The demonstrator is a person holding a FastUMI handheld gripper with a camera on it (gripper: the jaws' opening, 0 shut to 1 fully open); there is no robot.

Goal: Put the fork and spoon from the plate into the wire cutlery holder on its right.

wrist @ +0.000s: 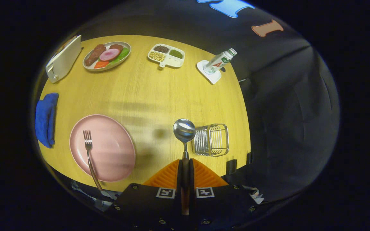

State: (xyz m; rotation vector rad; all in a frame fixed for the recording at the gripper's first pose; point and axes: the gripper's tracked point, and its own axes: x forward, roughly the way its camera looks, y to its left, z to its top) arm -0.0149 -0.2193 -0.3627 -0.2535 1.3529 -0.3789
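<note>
Left to right, here's what I'm looking at. Far left edge of the yellow wooden table (159,96) there's a crumpled blue cloth (46,118), and next to it the round pink plate (103,147) with the slim silver metal fork (89,154) lying on it, tines pointing away from me and the handle hanging off the near rim. So that one's not done yet.

Middle: my orange ribbed gripper (185,166) is clamped tight on the handle of the shiny steel spoon (184,131). The bowl sticks out ahead of the fingers, held up above the table, and it's polished enough to mirror the booth light.

Just right of the bowl sits the boxy silver wire cutlery holder (211,140), near the table's right edge, and it looks empty.

My take on doing this bit well: slide right until the spoon is over the opening and lower it in before letting go. The holder looks light, so I'd avoid clipping the rim, which could tip it or push it toward the edge. Polished handle might slip too, so no loosening early.
</note>
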